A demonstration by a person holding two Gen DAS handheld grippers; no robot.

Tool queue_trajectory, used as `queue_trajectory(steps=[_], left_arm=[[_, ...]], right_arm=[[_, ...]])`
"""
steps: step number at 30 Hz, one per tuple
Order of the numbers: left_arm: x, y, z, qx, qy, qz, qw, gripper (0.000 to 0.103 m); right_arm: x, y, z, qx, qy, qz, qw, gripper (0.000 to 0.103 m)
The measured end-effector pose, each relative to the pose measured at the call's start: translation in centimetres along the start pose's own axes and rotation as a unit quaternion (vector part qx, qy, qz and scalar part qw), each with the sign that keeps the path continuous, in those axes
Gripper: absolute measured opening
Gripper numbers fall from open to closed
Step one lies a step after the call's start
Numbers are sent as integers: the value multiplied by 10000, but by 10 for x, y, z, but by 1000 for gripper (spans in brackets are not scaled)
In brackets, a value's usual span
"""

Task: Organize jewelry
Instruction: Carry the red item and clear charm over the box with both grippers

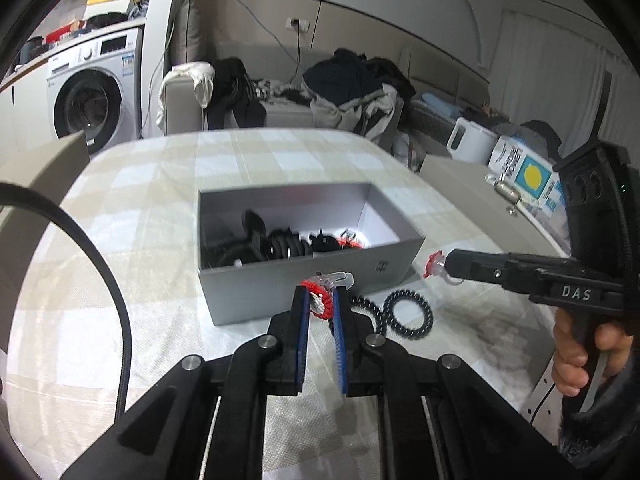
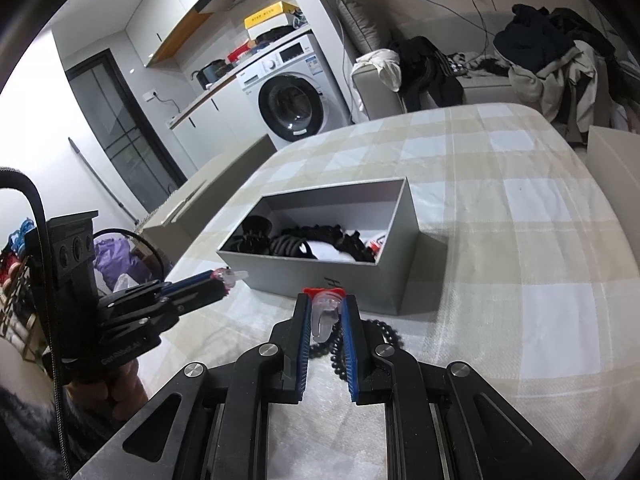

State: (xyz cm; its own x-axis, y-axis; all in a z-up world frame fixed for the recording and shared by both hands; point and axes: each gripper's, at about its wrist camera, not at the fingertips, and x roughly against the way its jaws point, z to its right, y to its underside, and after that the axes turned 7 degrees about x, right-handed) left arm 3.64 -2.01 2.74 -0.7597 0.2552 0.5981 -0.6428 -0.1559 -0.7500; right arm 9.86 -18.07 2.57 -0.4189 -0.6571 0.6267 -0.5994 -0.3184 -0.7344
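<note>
A grey open box (image 1: 304, 280) (image 2: 320, 276) sits on the checked tablecloth and holds several black hair clips and ties plus a red piece. My left gripper (image 1: 320, 294) is shut on a red and clear hair clip (image 1: 320, 300), just in front of the box's near wall; it also shows in the right wrist view (image 2: 220, 278). My right gripper (image 2: 325, 300) is shut on another red and clear clip (image 2: 325, 312), near the box's front corner; it shows in the left wrist view (image 1: 442, 266). Black spiral hair ties (image 1: 408, 314) (image 2: 380, 336) lie on the cloth beneath the grippers.
A beige box lid (image 2: 208, 200) lies at the table's left edge. A white kettle (image 1: 472, 140) and a printed carton (image 1: 524, 176) stand on a side surface to the right. A sofa with piled clothes (image 1: 352, 88) and a washing machine (image 1: 92, 92) are behind the table.
</note>
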Motion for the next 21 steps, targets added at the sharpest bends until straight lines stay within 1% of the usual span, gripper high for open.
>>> queue_trajectory(steps=[5,8,21], left_arm=[[8,-13,-3,39,-44,365,9993,7],[9,-18,-3,79,-33,488,9988,7],[4,-37,-4,31,-57,719,9974,7]], right_arm=[[7,-8,-2,-37,-25,191,9998,14],[10,-13,-2,-54,-31,310,9995,14],[12,-35,5,-212,-71,622,9978,14]])
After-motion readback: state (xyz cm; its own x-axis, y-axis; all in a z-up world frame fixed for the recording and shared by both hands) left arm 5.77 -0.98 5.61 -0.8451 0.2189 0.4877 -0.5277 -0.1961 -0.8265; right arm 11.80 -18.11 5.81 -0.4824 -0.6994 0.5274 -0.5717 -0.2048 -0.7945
